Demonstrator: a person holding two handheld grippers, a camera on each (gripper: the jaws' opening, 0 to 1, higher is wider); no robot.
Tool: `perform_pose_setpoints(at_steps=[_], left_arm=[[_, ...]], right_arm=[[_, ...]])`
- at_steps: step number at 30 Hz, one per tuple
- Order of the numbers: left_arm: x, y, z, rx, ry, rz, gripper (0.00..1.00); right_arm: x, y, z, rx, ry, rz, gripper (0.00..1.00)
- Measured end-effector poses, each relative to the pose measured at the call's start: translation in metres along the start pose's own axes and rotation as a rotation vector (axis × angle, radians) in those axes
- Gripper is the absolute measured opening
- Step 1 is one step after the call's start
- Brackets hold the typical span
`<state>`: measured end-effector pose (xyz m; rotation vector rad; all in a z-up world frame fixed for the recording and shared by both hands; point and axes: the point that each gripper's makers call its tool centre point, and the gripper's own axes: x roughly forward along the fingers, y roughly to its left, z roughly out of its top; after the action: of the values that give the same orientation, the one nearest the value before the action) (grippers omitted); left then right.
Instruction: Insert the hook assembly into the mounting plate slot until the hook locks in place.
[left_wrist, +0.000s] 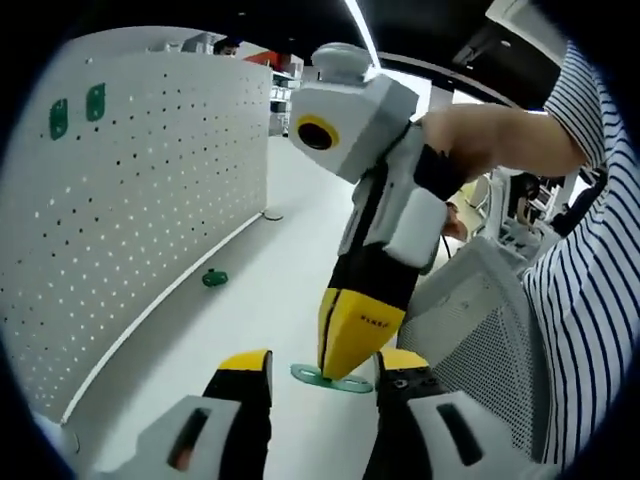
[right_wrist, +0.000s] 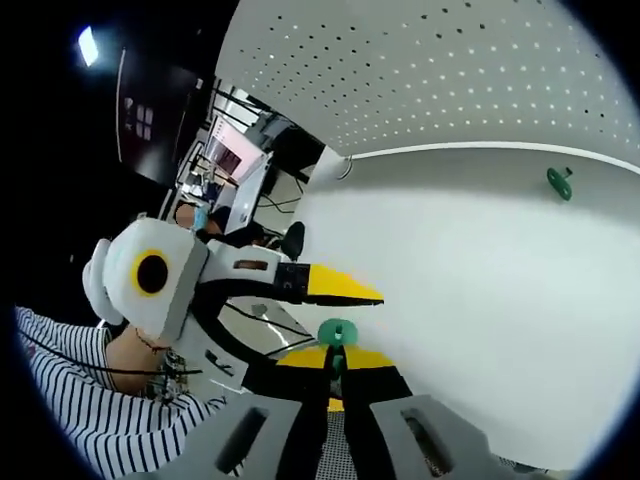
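The right tongs (left_wrist: 345, 365) pinch the green hook piece (left_wrist: 330, 378) at the white surface (left_wrist: 290, 220); the left tongs (left_wrist: 320, 385) stand apart beside it, likely ready to take it toward the pegboard (left_wrist: 140, 180).

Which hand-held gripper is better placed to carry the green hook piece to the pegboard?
Right, probably. The right hand-held gripper is pinching the green hook piece on the white table; the left hand-held gripper sits open beside it, holding nothing. The pegboard stands beyond.
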<state>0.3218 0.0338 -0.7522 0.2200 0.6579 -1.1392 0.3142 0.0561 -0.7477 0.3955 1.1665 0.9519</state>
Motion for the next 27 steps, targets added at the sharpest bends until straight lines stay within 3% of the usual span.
perform_pose_setpoints(at_steps=[7,10,14,17,23,27], left_arm=[[-0.013,0.010,0.017,-0.154,-0.109,0.012,0.61],[-0.022,0.017,0.026,-0.204,-0.154,0.036,0.71],[-0.033,0.024,0.039,-0.275,-0.229,0.054,0.74],[-0.041,0.031,0.045,-0.310,-0.259,0.069,0.79],[-0.055,0.045,0.058,-0.364,-0.327,0.119,0.88],[-0.060,0.047,0.062,-0.378,-0.351,0.117,0.89]], right_arm=[[-0.009,0.010,0.028,-0.063,-0.128,0.012,0.00],[-0.014,0.018,0.045,-0.098,-0.219,0.024,0.00],[-0.020,0.021,0.064,-0.193,-0.320,-0.042,0.00],[-0.024,0.029,0.077,-0.215,-0.405,-0.030,0.00],[-0.028,0.035,0.093,-0.330,-0.515,-0.118,0.00],[-0.029,0.037,0.100,-0.323,-0.572,-0.135,0.00]])
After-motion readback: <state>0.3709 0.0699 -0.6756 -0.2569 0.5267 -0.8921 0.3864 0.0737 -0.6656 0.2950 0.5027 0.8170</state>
